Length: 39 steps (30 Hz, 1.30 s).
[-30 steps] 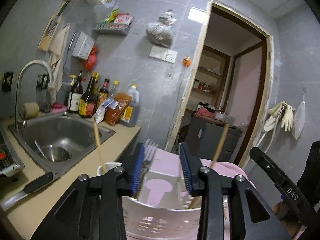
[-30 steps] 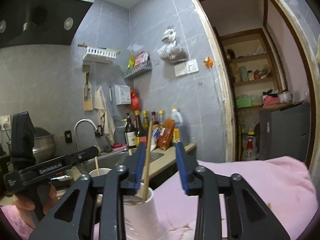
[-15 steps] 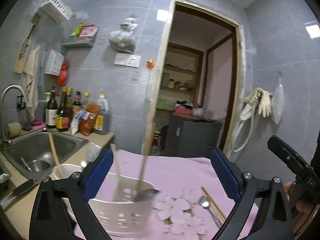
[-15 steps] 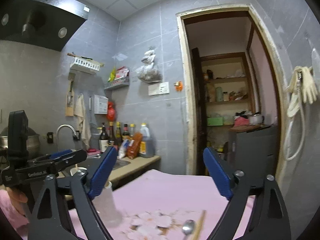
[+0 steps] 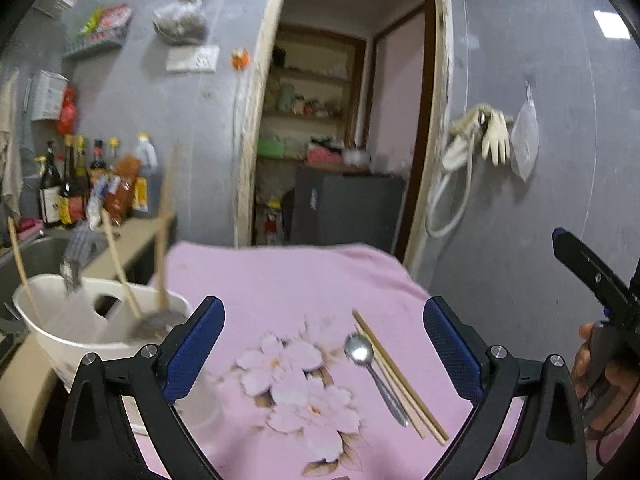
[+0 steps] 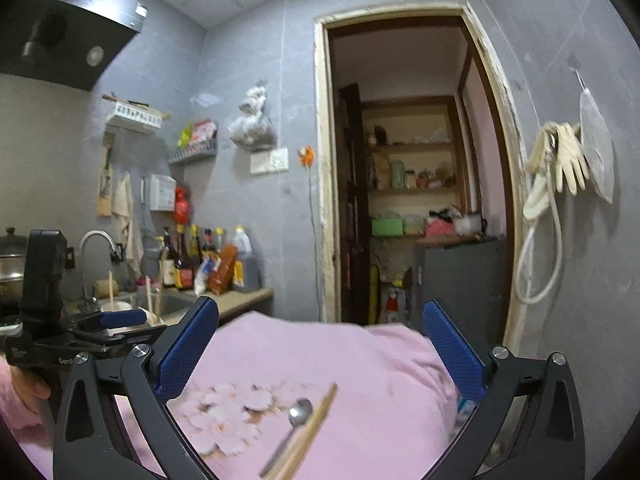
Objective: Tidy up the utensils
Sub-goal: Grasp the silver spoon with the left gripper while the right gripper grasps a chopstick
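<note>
A metal spoon (image 5: 370, 368) and a pair of wooden chopsticks (image 5: 400, 372) lie side by side on the pink flowered cloth (image 5: 280, 280). They also show in the right wrist view: the spoon (image 6: 298, 416) and the chopsticks (image 6: 308, 432). A white utensil basket (image 5: 52, 332) at the cloth's left edge holds chopsticks, a fork and a spoon. My left gripper (image 5: 322, 344) is open and empty above the cloth. My right gripper (image 6: 320, 348) is open and empty, above the spoon.
A sink (image 5: 32, 252) and counter with sauce bottles (image 5: 72, 184) lie at the left. An open doorway (image 5: 340, 132) to a pantry is behind the table. Gloves (image 5: 486, 136) hang on the right wall.
Both grippers opened wide after being nearly shut over the basket and cup. Both moved right, away from the basket, and now face the spoon and chopsticks on the cloth.
</note>
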Each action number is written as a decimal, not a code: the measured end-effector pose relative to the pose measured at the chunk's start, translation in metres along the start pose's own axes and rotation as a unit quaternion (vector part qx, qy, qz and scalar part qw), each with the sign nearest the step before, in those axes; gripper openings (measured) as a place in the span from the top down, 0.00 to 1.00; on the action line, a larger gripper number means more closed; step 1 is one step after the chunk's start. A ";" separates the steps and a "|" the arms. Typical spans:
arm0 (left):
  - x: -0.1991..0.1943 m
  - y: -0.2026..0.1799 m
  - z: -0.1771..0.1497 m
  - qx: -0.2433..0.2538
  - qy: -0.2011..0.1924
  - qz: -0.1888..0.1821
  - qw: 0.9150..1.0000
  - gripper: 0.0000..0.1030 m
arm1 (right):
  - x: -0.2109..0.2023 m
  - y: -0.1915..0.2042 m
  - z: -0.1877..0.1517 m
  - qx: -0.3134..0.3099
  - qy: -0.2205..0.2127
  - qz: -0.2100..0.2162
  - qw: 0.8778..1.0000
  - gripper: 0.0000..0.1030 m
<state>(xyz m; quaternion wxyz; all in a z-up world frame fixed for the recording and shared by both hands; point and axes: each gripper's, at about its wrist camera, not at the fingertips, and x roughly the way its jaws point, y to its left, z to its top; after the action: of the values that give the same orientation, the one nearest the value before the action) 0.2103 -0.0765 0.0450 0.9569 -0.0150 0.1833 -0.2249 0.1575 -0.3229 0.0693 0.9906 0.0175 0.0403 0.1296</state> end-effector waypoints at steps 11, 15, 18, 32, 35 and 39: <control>0.068 0.001 -0.021 -0.011 0.132 -0.024 0.991 0.06 | 0.039 -0.029 -0.038 0.035 0.145 0.004 0.989 0.19; 0.088 0.007 -0.021 -0.029 0.171 -0.035 0.984 0.12 | 0.055 -0.035 -0.052 0.044 0.207 0.013 0.977 0.36; 0.105 0.013 -0.022 -0.043 0.201 -0.045 0.978 0.27 | 0.070 -0.037 -0.064 0.053 0.261 0.025 0.963 0.47; 0.165 0.032 -0.024 -0.074 0.270 -0.088 0.956 0.66 | 0.112 -0.021 -0.099 0.038 0.378 0.057 0.923 0.65; 0.172 0.034 -0.024 -0.080 0.277 -0.096 0.953 0.67 | 0.118 -0.018 -0.103 0.029 0.389 0.055 0.919 0.68; 0.181 0.038 -0.025 -0.093 0.281 -0.108 0.949 0.67 | 0.126 -0.016 -0.108 0.023 0.403 0.049 0.914 0.70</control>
<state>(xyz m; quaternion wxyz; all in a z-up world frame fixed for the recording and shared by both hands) 0.3683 -0.1204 -0.0446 0.8311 -0.0593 0.4621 -0.3037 0.2740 -0.3031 -0.0489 0.8821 -0.0119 0.4380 0.1730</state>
